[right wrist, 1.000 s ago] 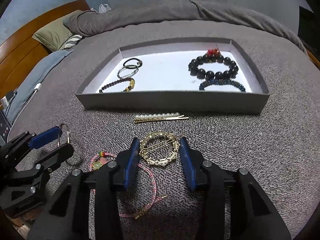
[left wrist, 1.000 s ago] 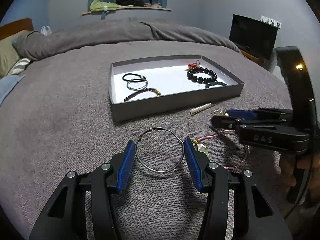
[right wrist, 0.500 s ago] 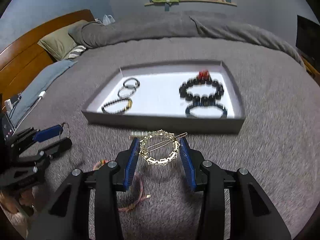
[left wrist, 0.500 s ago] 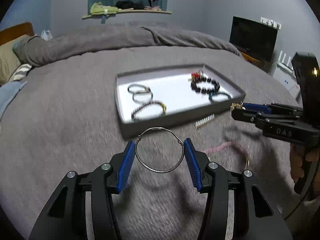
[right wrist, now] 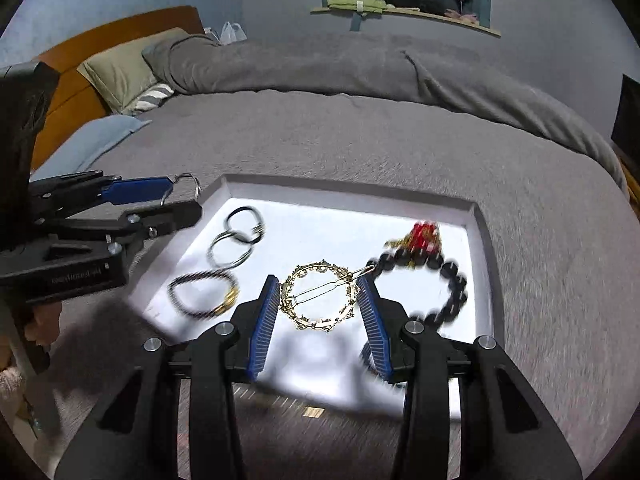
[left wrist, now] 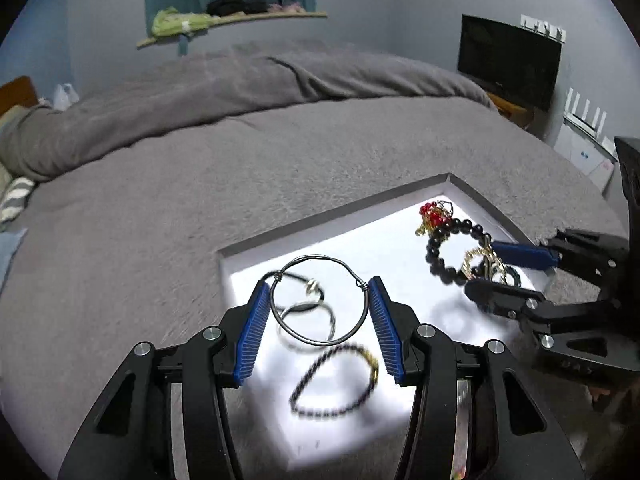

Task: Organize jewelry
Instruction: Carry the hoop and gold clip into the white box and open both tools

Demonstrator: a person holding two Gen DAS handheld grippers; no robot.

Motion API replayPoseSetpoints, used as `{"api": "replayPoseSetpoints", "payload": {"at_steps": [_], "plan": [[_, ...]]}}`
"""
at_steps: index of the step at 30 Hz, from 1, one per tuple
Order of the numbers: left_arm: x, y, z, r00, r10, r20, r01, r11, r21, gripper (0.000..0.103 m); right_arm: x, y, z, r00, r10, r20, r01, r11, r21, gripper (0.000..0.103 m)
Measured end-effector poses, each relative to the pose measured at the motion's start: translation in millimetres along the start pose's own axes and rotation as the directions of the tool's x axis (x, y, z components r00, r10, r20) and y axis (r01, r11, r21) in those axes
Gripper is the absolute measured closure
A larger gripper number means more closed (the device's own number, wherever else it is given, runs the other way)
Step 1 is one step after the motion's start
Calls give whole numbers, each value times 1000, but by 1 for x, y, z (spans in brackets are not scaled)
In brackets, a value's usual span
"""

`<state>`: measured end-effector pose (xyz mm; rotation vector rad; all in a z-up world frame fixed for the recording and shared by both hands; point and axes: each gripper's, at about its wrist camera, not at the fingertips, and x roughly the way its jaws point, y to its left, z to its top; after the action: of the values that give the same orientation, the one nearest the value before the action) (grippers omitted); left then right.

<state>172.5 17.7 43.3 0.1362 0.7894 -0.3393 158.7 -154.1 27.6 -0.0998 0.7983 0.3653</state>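
Observation:
My left gripper point(left wrist: 319, 299) is shut on a thin silver wire bangle point(left wrist: 344, 335) and holds it above the left part of the grey tray point(left wrist: 332, 216). My right gripper point(right wrist: 318, 296) is shut on a round gold hair clip point(right wrist: 320, 298) and holds it above the tray's point(right wrist: 344, 190) middle. In the tray lie two small rings point(right wrist: 236, 240), a dark bead bracelet with a gold piece point(right wrist: 204, 294) and a big black bead bracelet with a red charm point(right wrist: 430, 258). The right gripper also shows in the left wrist view point(left wrist: 496, 268), and the left gripper in the right wrist view point(right wrist: 176, 200).
The tray lies on a grey bed cover point(right wrist: 360, 136). Pillows point(right wrist: 120, 68) and a wooden headboard point(right wrist: 80, 76) are at the bed's far end. A dark screen point(left wrist: 510, 66) stands beside the bed. A wall shelf point(left wrist: 232, 20) holds clothes.
Both grippers have lifted their pieces off the bed cover and moved forward over the tray. The pink cord bracelet and pearl hair pin have dropped out of view.

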Motion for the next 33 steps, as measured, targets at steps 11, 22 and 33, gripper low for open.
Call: {"api": "replayPoseSetpoints", "payload": {"at_steps": [11, 22, 33], "plan": [[78, -16, 18, 985, -22, -170, 46, 989, 138, 51, 65, -48, 45, 990, 40, -139, -35, 999, 33, 62], [105, -15, 20, 971, -50, -233, 86, 985, 150, 51, 99, -50, 54, 974, 70, -214, -56, 996, 72, 62], [107, -17, 20, 971, -73, -230, 106, 985, 136, 49, 107, -50, 52, 972, 60, -227, -45, 996, 74, 61]]}}
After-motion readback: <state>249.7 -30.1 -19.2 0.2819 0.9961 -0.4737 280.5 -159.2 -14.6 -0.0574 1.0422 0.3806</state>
